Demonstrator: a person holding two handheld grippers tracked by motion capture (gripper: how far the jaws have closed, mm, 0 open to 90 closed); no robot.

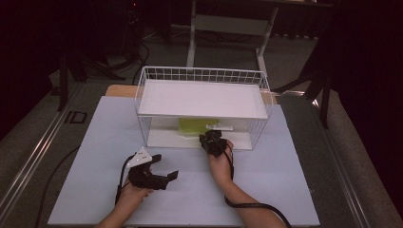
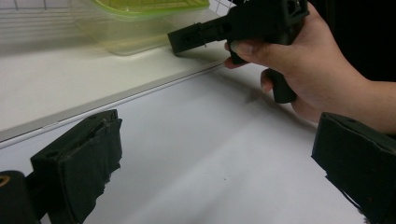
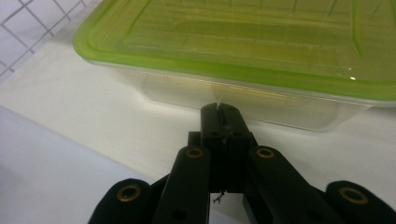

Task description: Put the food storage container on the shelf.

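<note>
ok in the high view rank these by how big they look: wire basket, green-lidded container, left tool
1. wire basket, clearly largest.
2 and 3. left tool and green-lidded container look alike; the container sits farther back, partly hidden under the shelf, so I won't rank them.

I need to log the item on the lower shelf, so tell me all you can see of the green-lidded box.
The box is a shallow, rectangular tub of clear plastic with a translucent lime-green lid, shut and ribbed on top. It sits flat and upright on the lower white shelf of the wire rack, under the upper shelf. The right gripper, shut, points at its front wall; contact is unclear. Contents cannot be made out.
</note>
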